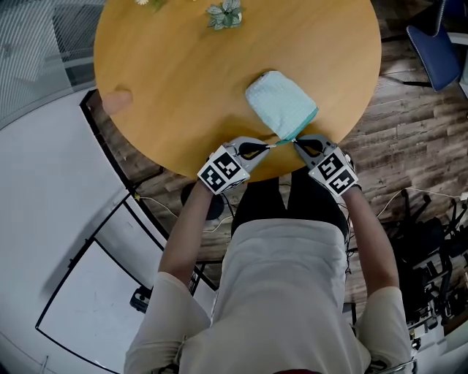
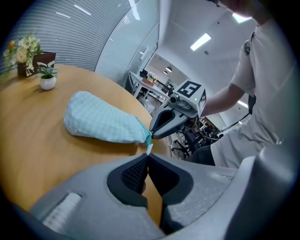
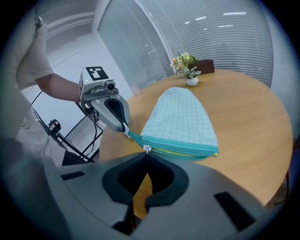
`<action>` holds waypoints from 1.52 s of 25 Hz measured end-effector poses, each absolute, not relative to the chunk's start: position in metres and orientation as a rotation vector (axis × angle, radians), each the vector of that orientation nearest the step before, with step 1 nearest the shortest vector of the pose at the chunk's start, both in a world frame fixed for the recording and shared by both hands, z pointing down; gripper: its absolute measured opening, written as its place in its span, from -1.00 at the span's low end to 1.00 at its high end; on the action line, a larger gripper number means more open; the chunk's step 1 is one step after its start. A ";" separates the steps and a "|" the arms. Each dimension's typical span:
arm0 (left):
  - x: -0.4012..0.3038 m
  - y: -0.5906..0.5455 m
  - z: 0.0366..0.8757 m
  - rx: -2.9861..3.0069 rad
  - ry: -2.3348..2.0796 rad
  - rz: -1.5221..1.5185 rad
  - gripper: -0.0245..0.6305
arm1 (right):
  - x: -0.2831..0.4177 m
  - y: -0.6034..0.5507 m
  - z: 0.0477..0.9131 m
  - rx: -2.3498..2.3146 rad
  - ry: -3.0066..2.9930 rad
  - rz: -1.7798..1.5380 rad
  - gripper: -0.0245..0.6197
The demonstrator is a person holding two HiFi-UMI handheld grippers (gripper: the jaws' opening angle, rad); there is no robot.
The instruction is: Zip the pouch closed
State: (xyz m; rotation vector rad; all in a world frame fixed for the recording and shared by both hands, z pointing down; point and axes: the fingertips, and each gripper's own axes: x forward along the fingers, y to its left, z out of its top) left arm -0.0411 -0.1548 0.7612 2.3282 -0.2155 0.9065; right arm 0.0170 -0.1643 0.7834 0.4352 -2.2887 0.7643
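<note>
A pale teal checked pouch (image 1: 281,106) lies on the round wooden table (image 1: 183,80), near its front edge. Along the pouch's near side the teal zipper (image 3: 183,149) gapes, with yellow showing inside. My left gripper (image 2: 147,154) is shut on the small tab at the zipper's end (image 2: 148,147). My right gripper (image 3: 147,153) is shut on the white zipper pull (image 3: 147,149), close to that same end. In the head view, the left gripper (image 1: 272,145) and the right gripper (image 1: 296,142) meet tip to tip at the pouch's near corner.
A small potted plant (image 1: 225,14) stands at the table's far side, beside flowers and a dark box (image 2: 28,56). A blue chair (image 1: 439,51) sits off to the right. The table's edge runs just under both grippers.
</note>
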 end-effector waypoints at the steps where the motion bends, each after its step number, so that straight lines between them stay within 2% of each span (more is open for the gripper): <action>1: -0.042 -0.156 0.760 2.323 -0.232 0.903 -0.86 | 0.020 -0.167 0.783 0.436 -2.289 0.761 -0.91; 35: -0.088 -0.149 0.766 2.104 -0.755 0.835 -0.86 | 0.100 -0.202 0.798 0.364 -2.168 0.514 -0.90; 37: -0.084 -0.147 0.763 2.103 -0.769 0.827 -0.86 | 0.101 -0.201 0.798 0.356 -2.149 0.504 -0.84; 38: -0.083 -0.145 0.760 2.104 -0.776 0.822 -0.86 | 0.102 -0.200 0.797 0.358 -2.140 0.500 -0.71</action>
